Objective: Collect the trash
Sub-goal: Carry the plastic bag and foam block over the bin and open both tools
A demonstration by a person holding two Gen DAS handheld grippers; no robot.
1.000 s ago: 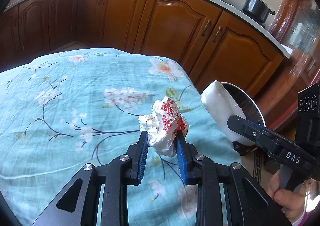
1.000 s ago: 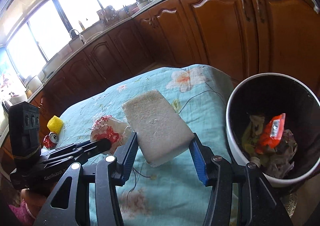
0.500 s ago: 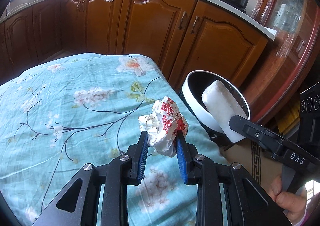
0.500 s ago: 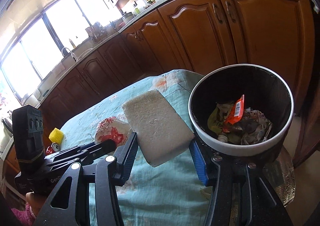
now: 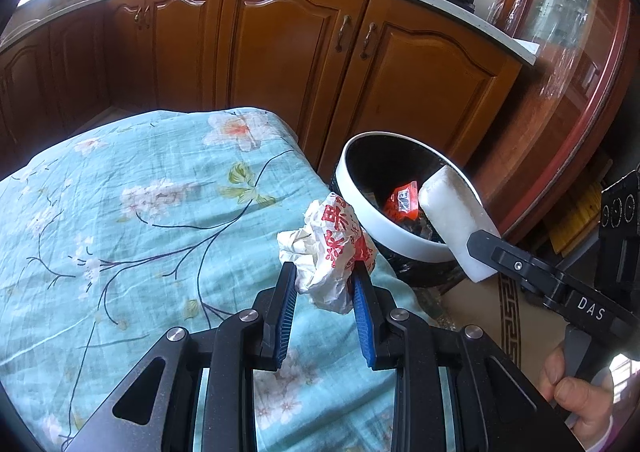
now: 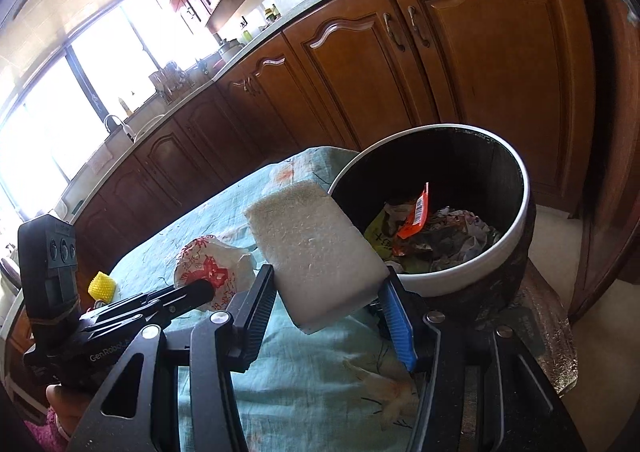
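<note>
Two loads: both carried toward the bin [image 6: 460,276], right of frame.
Left gripper [image 5: 323,288]: clenched on crumpled wrapper [image 5: 328,248], centre, over the desk [image 5: 120,212] edge.
Right gripper [image 6: 326,288]: grasping foam block [image 6: 316,248], at bin's rim.
Next: move over the opening, then release.

Teal floral tablecloth [image 5: 120,212]; white foam block [image 6: 316,252]; red-printed white wrapper [image 5: 332,248]; white-rimmed black trash bin [image 6: 460,276]; yellow mesh sleeve [image 6: 102,285], lower left.

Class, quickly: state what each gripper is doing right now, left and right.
Left gripper: closed on the crumpled wrapper.
Right gripper: closed on the white foam block, beside the trash bin.
</note>
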